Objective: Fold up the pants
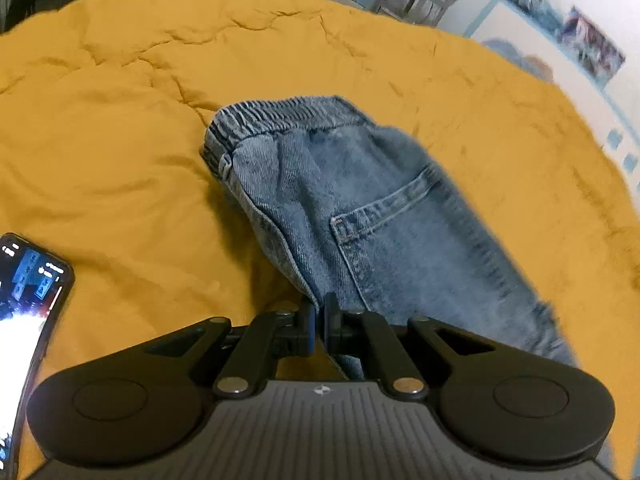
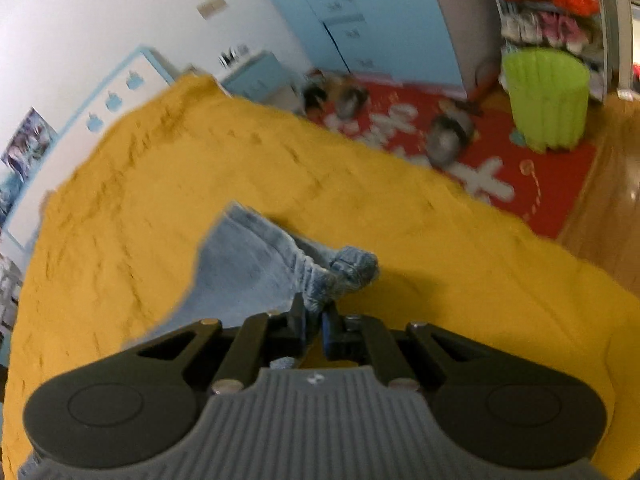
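Observation:
Blue denim pants (image 1: pixel 360 200) lie on a yellow bedspread (image 1: pixel 120 140), elastic waistband at the far end and a back pocket facing up. My left gripper (image 1: pixel 319 320) is shut on the near side edge of the pants, below the pocket. In the right wrist view a pale denim leg (image 2: pixel 248 264) stretches away, its cuff end bunched up. My right gripper (image 2: pixel 314 320) is shut on that bunched denim, which lifts off the spread. That view is blurred.
A phone (image 1: pixel 28 300) with a lit screen lies on the spread at my left. Beyond the bed's edge are a red play mat (image 2: pixel 500 160), a green bin (image 2: pixel 548 96), blue cabinets (image 2: pixel 360 12) and a wooden floor.

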`<move>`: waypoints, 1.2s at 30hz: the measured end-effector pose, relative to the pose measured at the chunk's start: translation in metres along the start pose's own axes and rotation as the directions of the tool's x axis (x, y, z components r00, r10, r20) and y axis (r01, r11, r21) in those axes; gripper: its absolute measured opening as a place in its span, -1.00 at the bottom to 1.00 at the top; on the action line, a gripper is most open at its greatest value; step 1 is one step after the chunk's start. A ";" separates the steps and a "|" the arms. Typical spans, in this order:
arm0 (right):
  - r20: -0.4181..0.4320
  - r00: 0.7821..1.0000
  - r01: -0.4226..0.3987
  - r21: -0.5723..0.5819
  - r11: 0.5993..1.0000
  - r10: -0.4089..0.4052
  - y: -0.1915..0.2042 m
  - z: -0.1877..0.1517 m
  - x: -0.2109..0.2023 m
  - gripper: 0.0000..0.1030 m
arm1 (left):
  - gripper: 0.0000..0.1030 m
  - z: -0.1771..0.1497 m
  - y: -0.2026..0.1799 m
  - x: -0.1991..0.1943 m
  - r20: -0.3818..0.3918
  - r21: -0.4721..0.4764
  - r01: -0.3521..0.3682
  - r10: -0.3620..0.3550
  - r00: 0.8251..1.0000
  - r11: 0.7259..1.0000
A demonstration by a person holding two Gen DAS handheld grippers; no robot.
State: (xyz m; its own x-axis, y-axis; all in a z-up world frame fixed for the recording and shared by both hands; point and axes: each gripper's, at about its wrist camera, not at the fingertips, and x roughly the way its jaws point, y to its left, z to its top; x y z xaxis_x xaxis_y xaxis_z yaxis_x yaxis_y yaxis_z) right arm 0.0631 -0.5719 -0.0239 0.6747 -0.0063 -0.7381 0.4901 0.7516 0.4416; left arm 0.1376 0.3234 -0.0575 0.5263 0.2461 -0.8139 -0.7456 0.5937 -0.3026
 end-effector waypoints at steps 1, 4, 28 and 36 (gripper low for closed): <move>-0.014 1.000 -0.002 0.004 1.000 0.002 -0.008 -0.005 0.004 -1.00 | -0.90 -0.001 -0.006 0.006 -0.014 0.026 -0.031 0.031 0.999 0.999; -0.052 0.999 0.010 0.025 1.000 -0.009 -0.021 -0.013 0.018 -0.84 | -0.65 0.002 -0.018 0.011 -0.039 0.071 -0.103 0.106 0.994 0.992; 0.014 0.985 -0.172 0.149 0.974 0.172 0.012 0.031 -0.011 -0.93 | -0.72 -0.054 -0.069 -0.014 -0.095 0.282 0.042 -0.015 0.995 0.958; 0.146 0.963 -0.226 -0.028 0.974 0.227 0.035 0.049 -0.052 -0.95 | -0.79 -0.061 -0.061 -0.005 -0.110 0.277 0.027 0.003 0.994 0.960</move>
State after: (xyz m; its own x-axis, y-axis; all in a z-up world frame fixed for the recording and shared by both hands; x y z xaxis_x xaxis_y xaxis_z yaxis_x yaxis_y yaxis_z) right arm 0.0722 -0.5771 0.0547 0.8416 0.0686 -0.5358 0.3095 0.7517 0.5823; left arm 0.1553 0.2392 -0.0659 0.4757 0.1626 -0.8644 -0.5885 0.7893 -0.1754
